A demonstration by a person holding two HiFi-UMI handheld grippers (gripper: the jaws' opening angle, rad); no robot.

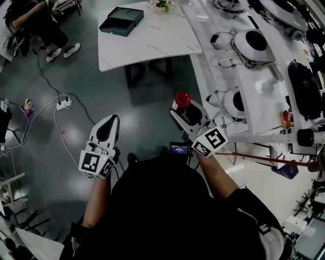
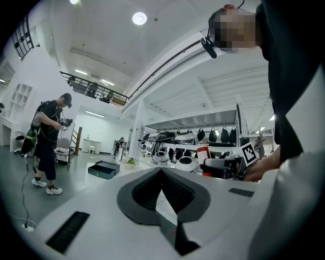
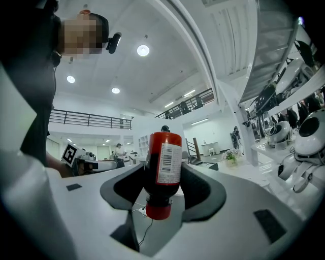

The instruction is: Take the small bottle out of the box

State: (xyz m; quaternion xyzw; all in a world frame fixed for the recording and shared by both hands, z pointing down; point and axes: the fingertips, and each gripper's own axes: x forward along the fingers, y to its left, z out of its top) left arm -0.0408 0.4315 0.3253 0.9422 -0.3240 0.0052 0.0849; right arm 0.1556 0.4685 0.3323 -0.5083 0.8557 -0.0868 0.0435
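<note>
My right gripper (image 1: pixel 184 108) is shut on a small dark bottle (image 1: pixel 182 100) with a red label. It holds the bottle in the air over the floor, near the white bench. In the right gripper view the bottle (image 3: pixel 163 161) sits between the two pads, with its red cap toward the camera. My left gripper (image 1: pixel 108 127) hangs over the dark floor with its jaws together and nothing between them (image 2: pixel 161 170). A dark green box (image 1: pixel 122 21) lies far ahead on the white table (image 1: pixel 152 45), apart from both grippers. It also shows in the left gripper view, where the box (image 2: pixel 103 169) is small.
White robot heads (image 1: pixel 252 43) and other gear crowd the long benches at the right. A power strip (image 1: pixel 63 105) and its cables lie on the floor at the left. One person (image 1: pixel 38 23) is at the far left, and a small plant (image 1: pixel 162 5) stands on the table.
</note>
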